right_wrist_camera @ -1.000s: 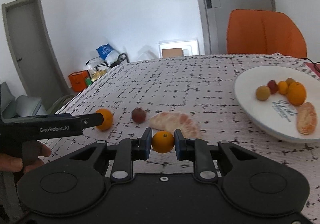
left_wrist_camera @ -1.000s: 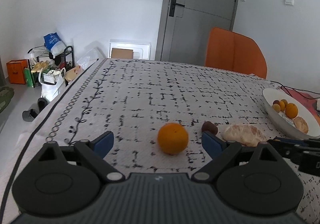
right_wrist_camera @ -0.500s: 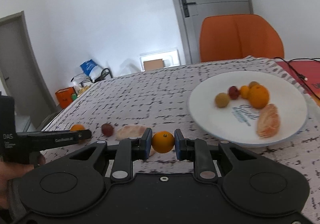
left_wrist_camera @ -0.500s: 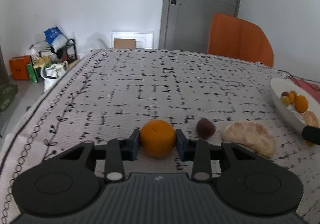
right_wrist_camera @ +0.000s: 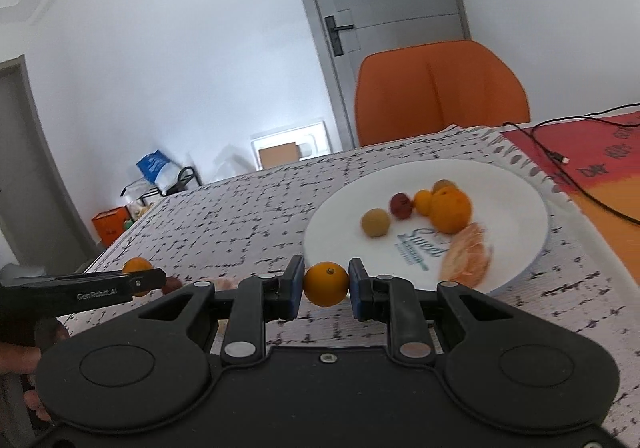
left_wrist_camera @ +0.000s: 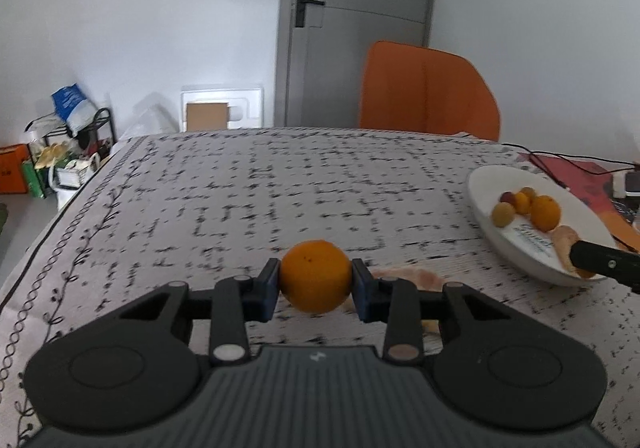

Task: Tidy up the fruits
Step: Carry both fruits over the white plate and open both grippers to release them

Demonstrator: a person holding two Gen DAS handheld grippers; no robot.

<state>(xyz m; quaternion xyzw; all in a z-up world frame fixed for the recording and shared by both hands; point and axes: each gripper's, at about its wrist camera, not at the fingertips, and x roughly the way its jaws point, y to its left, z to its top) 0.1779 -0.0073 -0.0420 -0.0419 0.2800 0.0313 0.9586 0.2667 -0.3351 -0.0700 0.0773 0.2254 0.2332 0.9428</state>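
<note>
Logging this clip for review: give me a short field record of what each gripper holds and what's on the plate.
left gripper: shut on large orange
right gripper: shut on small orange
white plate: six fruits, including a peeled citrus half
tablecloth: a peeled citrus piece lies on it behind the left gripper

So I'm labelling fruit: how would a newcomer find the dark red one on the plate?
Find the white plate before the orange chair. In its row of round fruit, the dark red fruit lies between a tan one and a small orange one; nothing else there is red.
</note>
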